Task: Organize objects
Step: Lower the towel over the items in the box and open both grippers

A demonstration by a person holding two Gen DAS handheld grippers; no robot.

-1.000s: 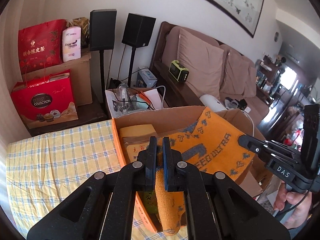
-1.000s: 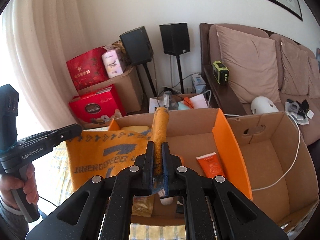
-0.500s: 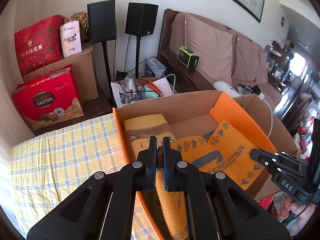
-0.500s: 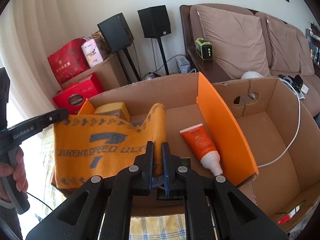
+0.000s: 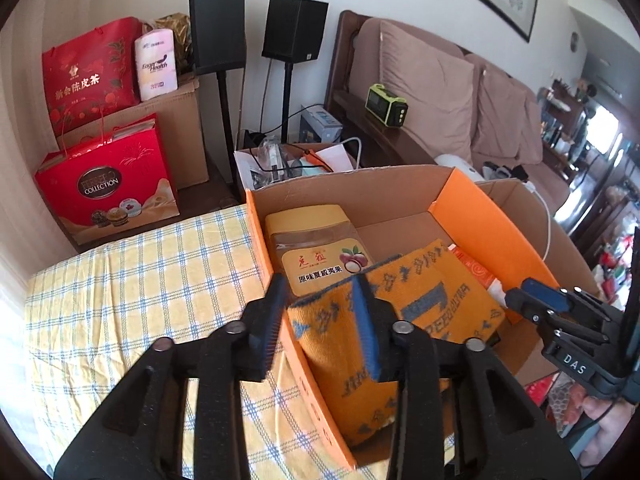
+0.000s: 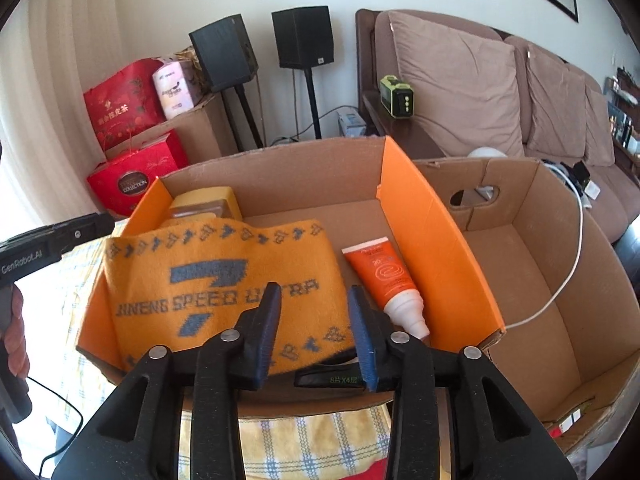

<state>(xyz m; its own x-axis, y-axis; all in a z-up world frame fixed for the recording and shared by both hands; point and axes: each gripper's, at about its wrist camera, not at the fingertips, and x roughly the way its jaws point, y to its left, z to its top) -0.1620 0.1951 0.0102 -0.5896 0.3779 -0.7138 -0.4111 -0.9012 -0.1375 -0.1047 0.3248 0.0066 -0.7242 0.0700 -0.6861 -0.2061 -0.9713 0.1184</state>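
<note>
Inside the orange-lined cardboard box, the orange towel lay flat, released. The right gripper had its jaws apart over the towel's near edge; the left gripper stood spread at its other end. A jar and an orange tube flanked the towel.

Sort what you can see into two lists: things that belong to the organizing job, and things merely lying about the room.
Part of the job:
- orange towel
- orange-lined cardboard box
- sunscreen tube
- yellow-lidded jar
- left gripper, open
- right gripper, open

Just lying about:
- two black speakers
- red Ferrero gift bag
- green radio
- sofa cushions
</note>
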